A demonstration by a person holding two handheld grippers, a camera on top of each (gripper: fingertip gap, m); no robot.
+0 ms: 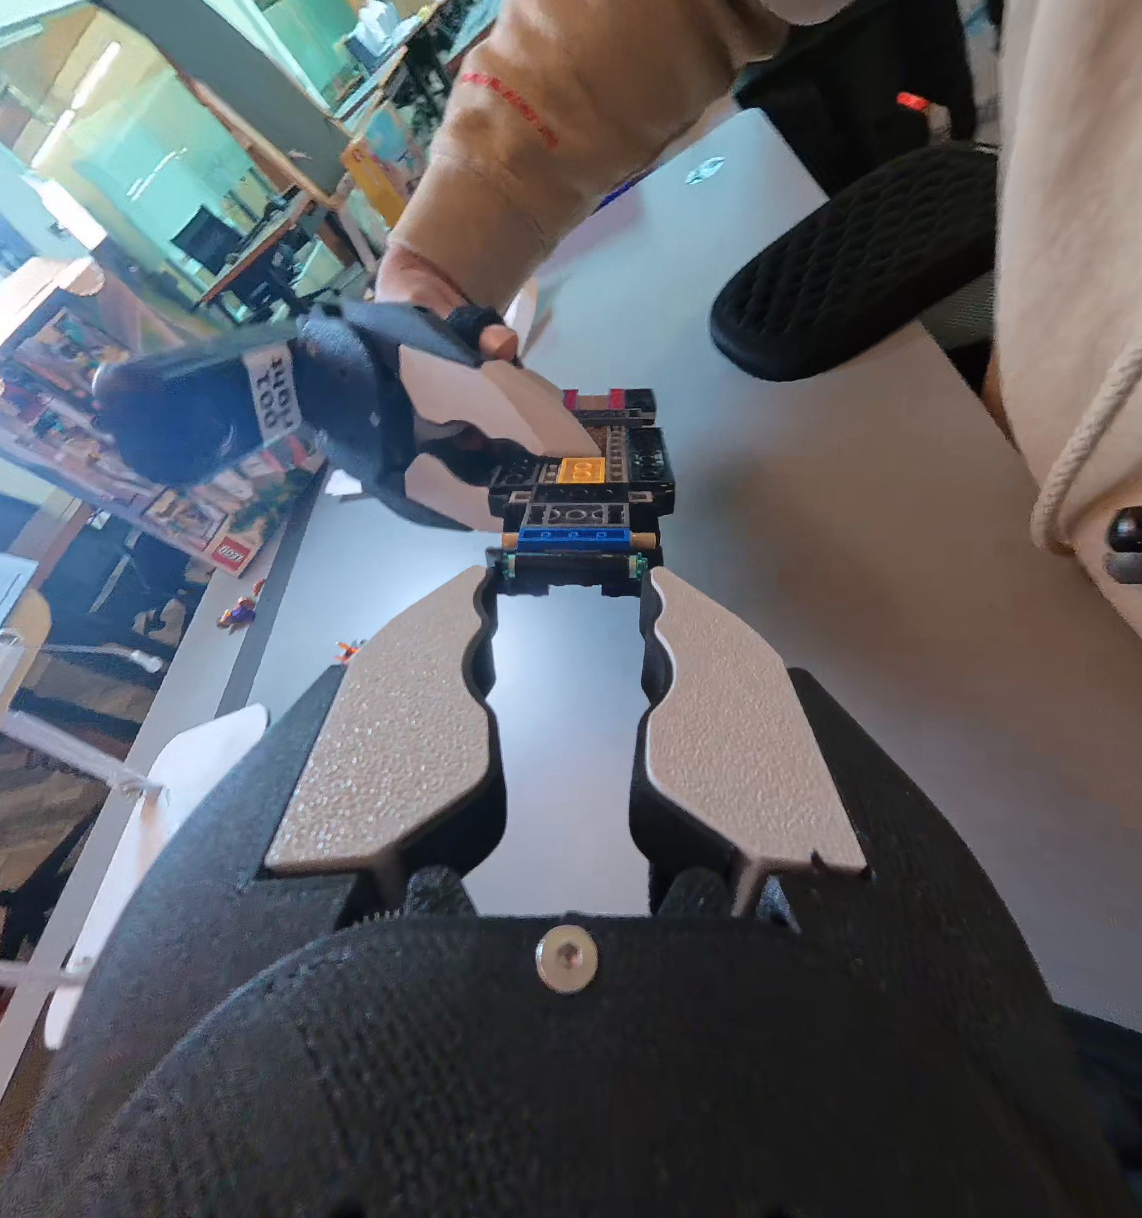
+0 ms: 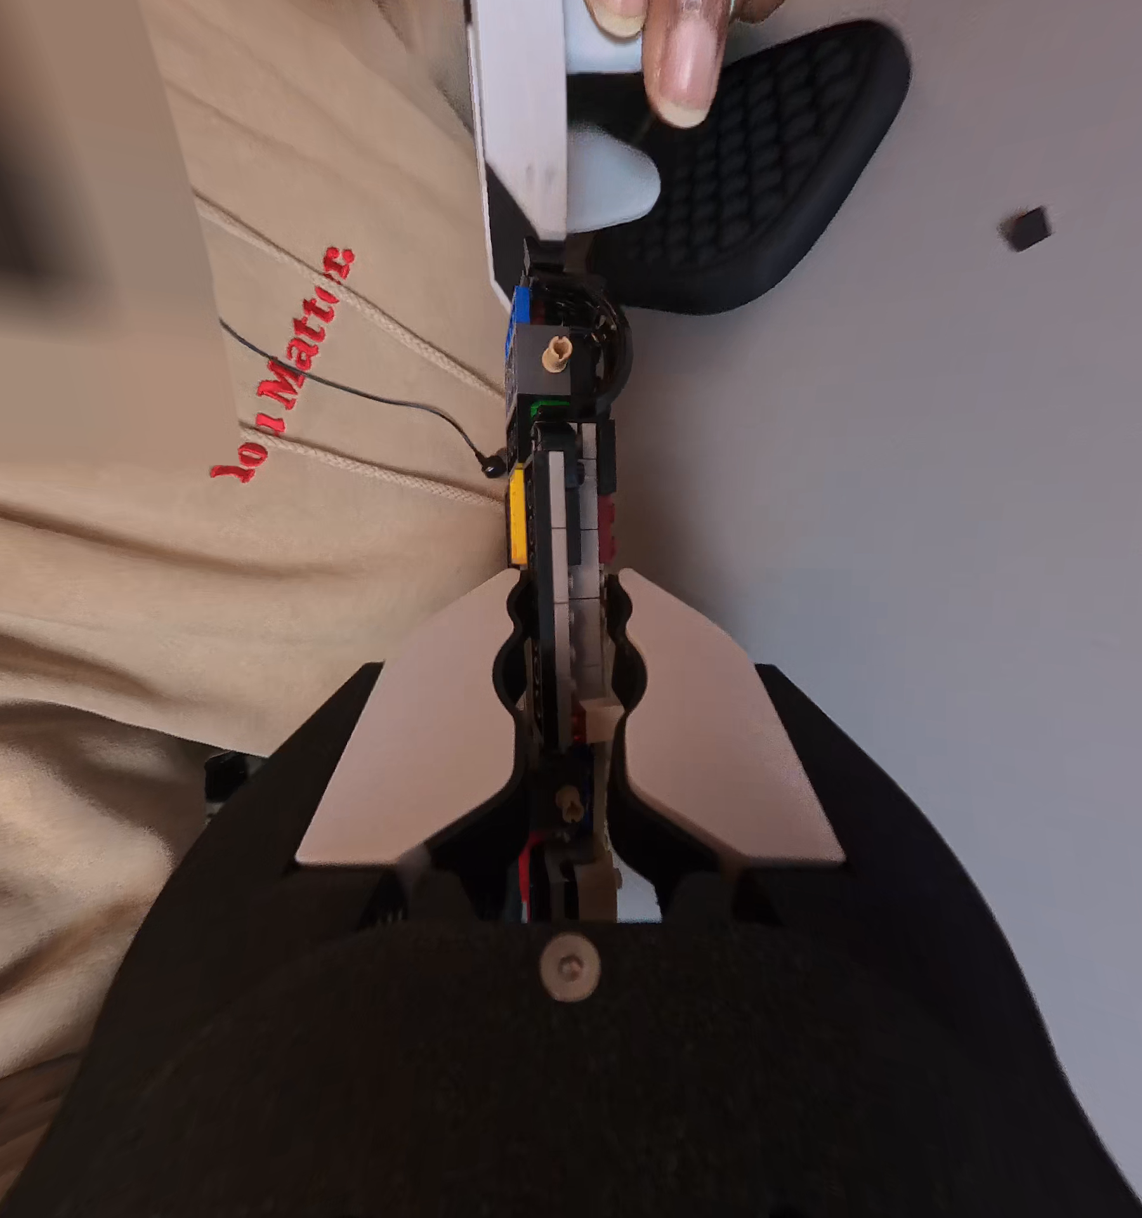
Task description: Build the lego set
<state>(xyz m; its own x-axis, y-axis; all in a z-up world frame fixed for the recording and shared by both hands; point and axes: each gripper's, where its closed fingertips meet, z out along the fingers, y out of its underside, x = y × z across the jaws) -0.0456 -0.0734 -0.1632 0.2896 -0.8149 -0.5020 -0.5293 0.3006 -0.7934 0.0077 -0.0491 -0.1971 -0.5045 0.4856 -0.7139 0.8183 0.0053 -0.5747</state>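
My right gripper (image 2: 565,580) clamps the black brick model (image 1: 581,488); my left gripper (image 1: 565,580) pinches its end at twelve o'clock.

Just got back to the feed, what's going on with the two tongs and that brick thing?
Both tongs are on one black brick model. The right tongs are clamped along its flat body, edge-on between the fingers. The left tongs grip its near end, fingertips at the two sides. The model is held above the pale table, close to the person's beige sweatshirt.
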